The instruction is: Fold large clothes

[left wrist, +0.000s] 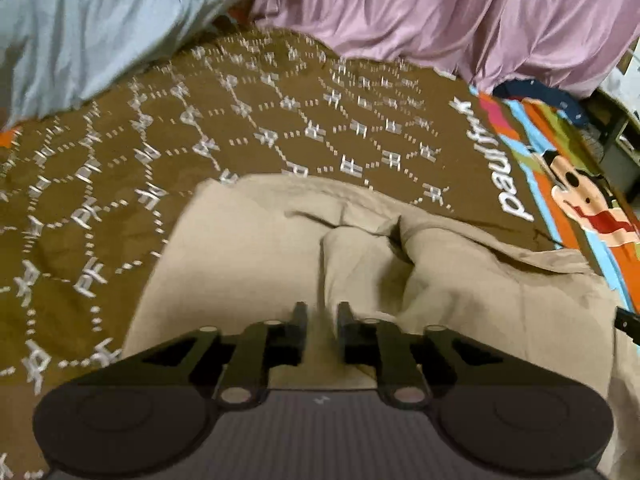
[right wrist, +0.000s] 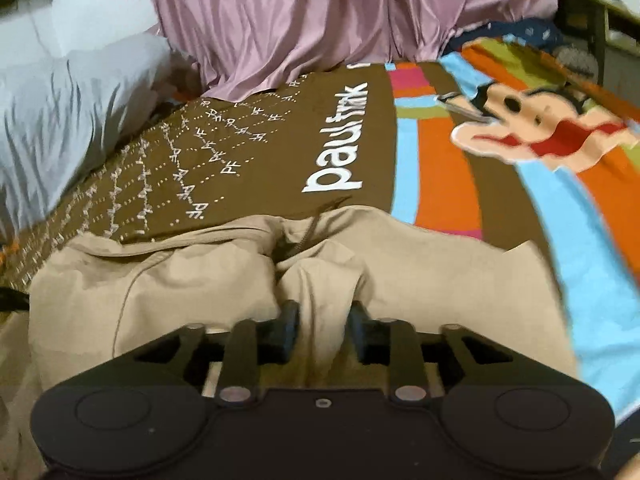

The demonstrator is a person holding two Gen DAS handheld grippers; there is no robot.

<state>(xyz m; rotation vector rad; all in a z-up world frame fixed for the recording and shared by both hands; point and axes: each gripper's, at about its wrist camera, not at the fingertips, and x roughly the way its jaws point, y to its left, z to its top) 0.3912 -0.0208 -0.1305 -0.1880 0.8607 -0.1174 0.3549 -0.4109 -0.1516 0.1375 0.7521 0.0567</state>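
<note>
A: Fingers [left wrist: 301,320] of the left gripper [left wrist: 322,314]: closed on a raised ridge of the beige cotton garment [left wrist: 248,248]. Why there?

B: Pinching a ridge gathers cloth to carry across, presumably to form a fold line. The right gripper [right wrist: 325,316] likewise pinches a bunched pleat between its fingers [right wrist: 290,320].

A: Where does the garment lie?

B: On the bed, over the brown patterned bedspread [left wrist: 160,140], at 6 o'clock in both views. White lettering [right wrist: 340,140] sits at 12 o'clock of the right grasp; the cartoon monkey print [right wrist: 540,128] at 2 o'clock.

A: The background?

B: Mauve draped fabric [left wrist: 440,12] at 12 o'clock and a pale blue pillow [left wrist: 100,20] at 10 o'clock, both well apart from the garment.
</note>
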